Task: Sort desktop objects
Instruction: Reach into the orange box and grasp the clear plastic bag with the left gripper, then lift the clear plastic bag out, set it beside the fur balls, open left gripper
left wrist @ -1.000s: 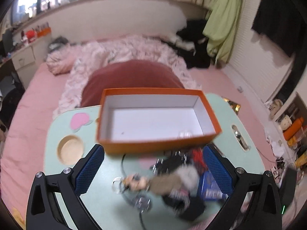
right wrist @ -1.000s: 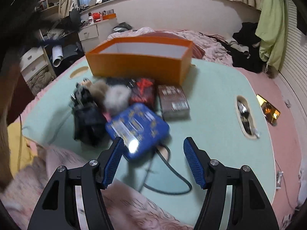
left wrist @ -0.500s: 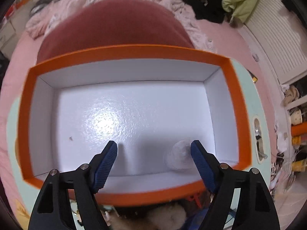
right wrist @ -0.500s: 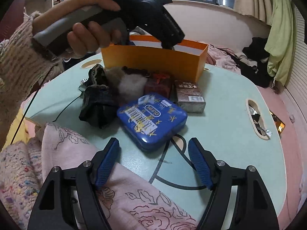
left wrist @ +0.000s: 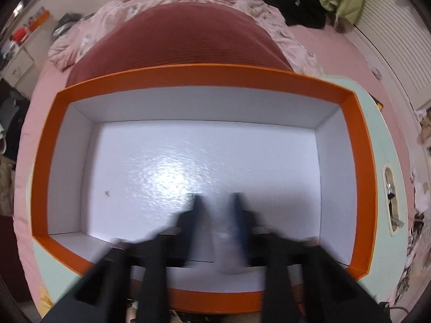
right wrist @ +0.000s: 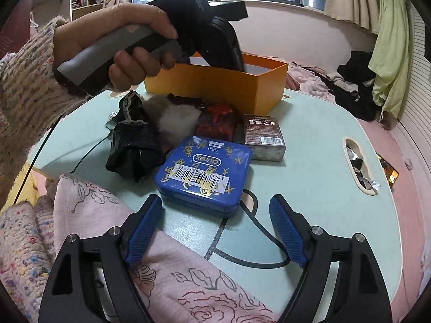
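Observation:
An orange box [left wrist: 188,75] with a white inside fills the left wrist view. My left gripper [left wrist: 218,204] points down into it, blurred, its jaws drawn together near the front wall. A pale blur lies beneath the fingers; I cannot tell what it is. In the right wrist view a hand [right wrist: 129,53] holds that gripper, dipped into the orange box [right wrist: 229,88]. My right gripper [right wrist: 215,204] hovers low over the table, its jaws opening, nothing between them. Just ahead lies a blue tin [right wrist: 204,172]. Behind it are a brown card box [right wrist: 264,137], a red packet [right wrist: 218,121], a furry pompom [right wrist: 175,118] and a black bundle [right wrist: 134,150].
The pale green table [right wrist: 309,175] has a slot [right wrist: 358,167] holding foil scraps at its right. A pink flowered cloth [right wrist: 161,269] covers the near edge under my right gripper. A thin black cable [right wrist: 89,150] runs off the left. A bed with pink bedding lies beyond.
My left gripper swung from above the pile on the table down into the orange box, and its jaws closed from wide apart. The right gripper's jaws spread wider; it stayed in place.

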